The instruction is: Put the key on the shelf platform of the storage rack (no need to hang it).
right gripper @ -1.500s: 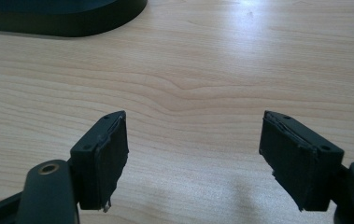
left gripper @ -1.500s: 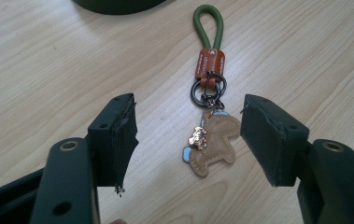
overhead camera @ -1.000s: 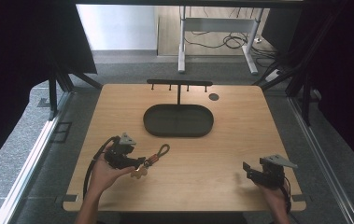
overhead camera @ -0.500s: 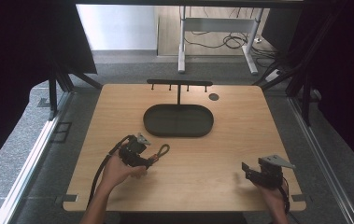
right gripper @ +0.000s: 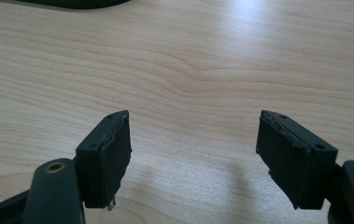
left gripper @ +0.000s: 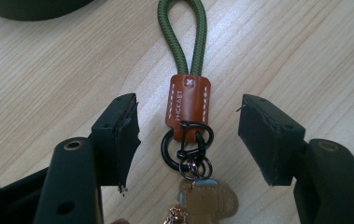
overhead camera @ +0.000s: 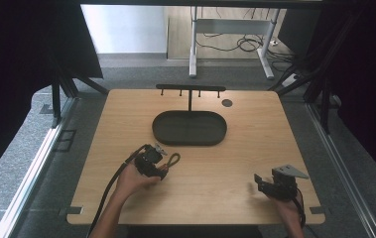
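A keychain [left gripper: 187,109] lies flat on the wooden table: a green cord loop, a brown leather tab, black rings and a small charm. My left gripper [left gripper: 188,140] is open, its jaws standing either side of the leather tab without touching it. In the high view the left gripper [overhead camera: 156,161] sits left of centre with the green loop of the keychain [overhead camera: 173,159] poking out to its right. My right gripper [overhead camera: 262,183] rests open near the front right of the table, with bare wood between the jaws in the right gripper view [right gripper: 193,154].
A dark oval tray [overhead camera: 189,128] lies at the table's middle back, with a black T-shaped hook rack [overhead camera: 190,90] behind it. A small dark round disc [overhead camera: 227,102] sits at the back right. The tray's edge [left gripper: 30,9] shows in the left gripper view's upper left.
My left gripper has moved right and forward over the keychain, so its jaws now straddle the leather tab. The right gripper has stayed put.
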Demonstrator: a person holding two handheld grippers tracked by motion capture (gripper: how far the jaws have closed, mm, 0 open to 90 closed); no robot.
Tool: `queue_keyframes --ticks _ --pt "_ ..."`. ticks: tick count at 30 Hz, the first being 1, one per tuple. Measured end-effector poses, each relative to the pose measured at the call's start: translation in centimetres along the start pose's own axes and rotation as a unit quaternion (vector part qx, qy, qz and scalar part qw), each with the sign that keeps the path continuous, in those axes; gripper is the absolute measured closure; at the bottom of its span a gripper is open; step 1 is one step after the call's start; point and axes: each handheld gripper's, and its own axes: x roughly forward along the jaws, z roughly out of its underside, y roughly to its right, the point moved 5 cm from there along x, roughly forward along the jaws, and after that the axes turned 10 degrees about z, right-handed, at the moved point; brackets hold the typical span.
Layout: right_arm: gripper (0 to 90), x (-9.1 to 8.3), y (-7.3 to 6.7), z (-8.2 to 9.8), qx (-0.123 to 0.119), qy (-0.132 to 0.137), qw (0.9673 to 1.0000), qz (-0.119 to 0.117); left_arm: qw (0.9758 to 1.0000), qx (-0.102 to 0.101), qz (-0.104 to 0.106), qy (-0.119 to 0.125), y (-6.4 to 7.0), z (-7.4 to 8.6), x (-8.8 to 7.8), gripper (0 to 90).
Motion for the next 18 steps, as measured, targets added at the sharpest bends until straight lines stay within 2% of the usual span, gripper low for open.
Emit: queue_keyframes --ticks 11,13,16,18 --pt "26.9 0.20 0.17 0.20 0.000 -0.006 1.0000 0.001 0.9999 -0.004 0.009 -0.014 -0.18 -0.07 0.78 37.9" --pt "26.9 0.23 0.12 0.22 -0.001 -0.007 1.0000 0.001 0.9997 -0.004 0.016 -0.015 -0.15 -0.11 0.89 37.8" --pt "26.9 0.28 0.05 0.26 -0.002 -0.008 1.0000 0.001 0.9998 -0.005 0.015 -0.015 -0.19 -0.18 0.94 37.8" --pt "26.9 0.37 0.01 0.35 -0.004 -0.010 0.9999 0.001 0.9998 -0.006 0.006 -0.019 -0.18 -0.21 0.98 37.9"
